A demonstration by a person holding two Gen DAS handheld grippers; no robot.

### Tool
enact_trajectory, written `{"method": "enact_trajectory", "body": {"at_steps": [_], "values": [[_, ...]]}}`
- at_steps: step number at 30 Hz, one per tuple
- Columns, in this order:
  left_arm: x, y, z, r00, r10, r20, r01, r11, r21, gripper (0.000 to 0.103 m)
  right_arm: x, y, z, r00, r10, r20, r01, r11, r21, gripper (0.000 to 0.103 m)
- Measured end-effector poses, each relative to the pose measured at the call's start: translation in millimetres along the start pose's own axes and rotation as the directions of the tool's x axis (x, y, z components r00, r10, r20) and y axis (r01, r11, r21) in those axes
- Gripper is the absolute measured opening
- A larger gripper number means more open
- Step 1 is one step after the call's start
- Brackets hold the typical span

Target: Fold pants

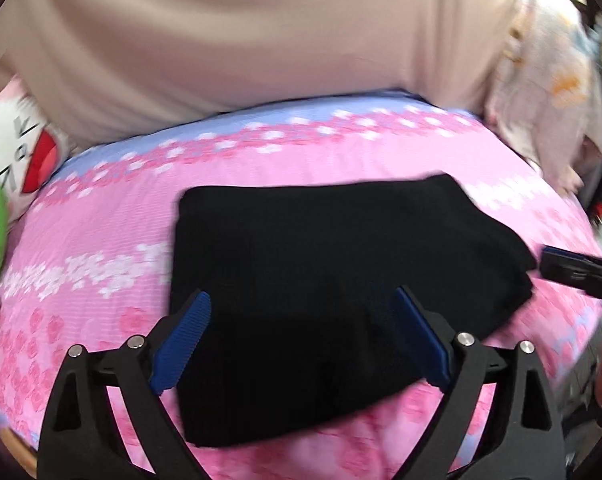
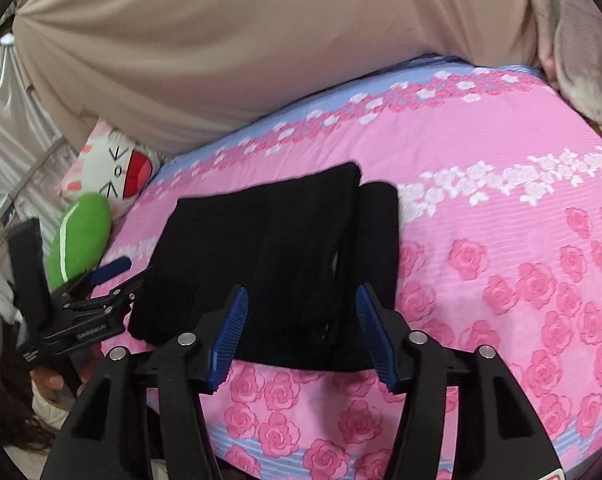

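Folded black pants (image 1: 341, 280) lie mid-bed (image 1: 101, 240); both the left tool (image 1: 303, 312) and right tool (image 2: 301, 304) gape, released; only the right view shows the layered fold edges

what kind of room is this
Most likely a bedroom: the black pants lie on a bed with a pink rose-print bedsheet, with a cartoon pillow and beige curtain behind.

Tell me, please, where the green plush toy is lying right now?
In the right wrist view the green plush toy lies at the left edge of the pink floral bedsheet, just below the white cat pillow and left of the folded black pants.
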State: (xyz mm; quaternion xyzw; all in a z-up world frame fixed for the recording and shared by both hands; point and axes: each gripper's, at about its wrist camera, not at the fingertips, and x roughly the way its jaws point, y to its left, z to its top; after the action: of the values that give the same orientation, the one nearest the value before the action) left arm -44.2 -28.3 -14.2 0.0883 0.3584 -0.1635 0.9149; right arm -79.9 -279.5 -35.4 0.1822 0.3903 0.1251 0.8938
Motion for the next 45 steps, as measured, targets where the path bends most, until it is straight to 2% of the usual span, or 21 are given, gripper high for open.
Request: {"method": "enact_trajectory", "body": {"at_steps": [1, 4, 5, 10, 11, 12, 14, 16, 19, 21, 25, 28, 30, 31, 32, 34, 38, 41, 42, 44, 45], "values": [[1, -12, -3, 1.0, -0.024, -0.006, 0.024, 0.999, 0.03, 0.091, 6, 0, -1, 1.0, -0.008, -0.012, 0.008, 1.0, -0.002, 0.027], [7, -36, -9, 0.996, -0.084, -0.041, 0.087, 0.992, 0.086, 0.093, 14, 0, 4, 1.0, -0.011, -0.021, 0.01, 1.0, -0.015, 0.021], [9, -43, -9, 0.994, -0.099, -0.049, 0.104, 0.989, 0.102, 0.093, 10, 2, 9, 1.0, 0.025, -0.007, -0.025, 1.0, -0.009, 0.007], [25, -68, 2, 0.992, -0.126, -0.023, 0.128, 0.984, 0.124, 0.091, 2, 18, 39, 0.969, 0.245, 0.015, -0.245, 0.969, 0.0, 0.007], [31, -70, 6, 0.991, -0.13, -0.019, 0.132, 0.984, 0.119, 0.071, 4, 21, 42, 0.965, 0.263, 0.009, -0.263, 0.965, -0.006, 0.007], [41, -73, 9, 0.992, -0.12, -0.039, 0.124, 0.986, 0.114, 0.043, 8, 24, 44, 0.959, 0.283, -0.004, -0.283, 0.959, -0.009, 0.007], [63, -73, 17, 0.979, -0.172, -0.106, 0.18, 0.982, 0.066, 0.015, 17, 24, 48, 0.95, 0.31, -0.024, -0.31, 0.951, 0.011, 0.007], [69, -65, 24, 0.97, -0.214, -0.117, 0.217, 0.976, 0.01, 0.006, 19, 22, 49, 0.956, 0.292, -0.026, -0.292, 0.956, 0.011, 0.008], [51, -43, 38, 0.967, -0.246, -0.06, 0.243, 0.968, -0.054, 0.006, 6, 13, 43, 0.982, 0.19, 0.011, -0.189, 0.982, -0.026, 0.015], [37, -29, 45, 0.969, -0.247, -0.015, 0.246, 0.967, -0.073, 0.006, 6, 9, 36, 0.996, 0.085, 0.0, -0.085, 0.994, -0.071, 0.029], [29, -12, 50, 0.968, -0.251, 0.005, 0.25, 0.962, -0.112, 0.006, 39, 12, 28, 0.996, 0.015, -0.089, -0.027, 0.991, -0.129, 0.03], [24, -7, 49, 0.968, -0.252, 0.013, 0.251, 0.961, -0.119, 0.006, 65, 21, 24, 0.99, -0.061, -0.123, 0.036, 0.979, -0.201, 0.042], [23, -6, 49, 0.968, -0.251, 0.01, 0.25, 0.961, -0.114, 0.006, 74, 23, 22, 0.991, -0.058, -0.118, 0.031, 0.976, -0.216, 0.042], [22, -6, 47, 0.968, -0.249, 0.01, 0.248, 0.962, -0.112, 0.006, 78, 23, 23, 0.991, -0.051, -0.123, 0.025, 0.977, -0.212, 0.036], [21, -8, 47, 0.968, -0.249, 0.009, 0.249, 0.963, -0.108, 0.006, 81, 24, 23, 0.991, -0.056, -0.122, 0.029, 0.976, -0.215, 0.005], [20, -12, 45, 0.965, -0.262, 0.004, 0.261, 0.96, -0.1, 0.006, 78, 22, 26, 0.991, 0.004, -0.133, -0.028, 0.983, -0.181, 0.005], [15, -34, 37, 0.947, -0.32, -0.01, 0.319, 0.947, -0.047, 0.007, 28, 13, 32, 1.0, 0.021, -0.002, -0.021, 0.987, -0.159, 0.004], [39, -56, 20, 0.941, -0.33, -0.077, 0.33, 0.944, -0.019, 0.01, 43, -19, 20, 0.995, -0.088, -0.054, 0.081, 0.989, -0.123, 0.009], [55, -64, 11, 0.938, -0.32, -0.132, 0.32, 0.947, -0.019, 0.01, 56, -34, 14, 0.994, -0.058, -0.098, 0.05, 0.995, -0.083, 0.009], [62, -65, 1, 0.932, -0.322, -0.164, 0.323, 0.946, -0.026, 0.011, 46, -54, 14, 0.996, 0.056, -0.074, -0.053, 0.997, 0.051, 0.01], [56, -62, -1, 0.936, -0.319, -0.152, 0.319, 0.947, -0.022, 0.012, 38, -57, 16, 0.996, 0.053, -0.066, -0.049, 0.996, 0.069, 0.02]]}}
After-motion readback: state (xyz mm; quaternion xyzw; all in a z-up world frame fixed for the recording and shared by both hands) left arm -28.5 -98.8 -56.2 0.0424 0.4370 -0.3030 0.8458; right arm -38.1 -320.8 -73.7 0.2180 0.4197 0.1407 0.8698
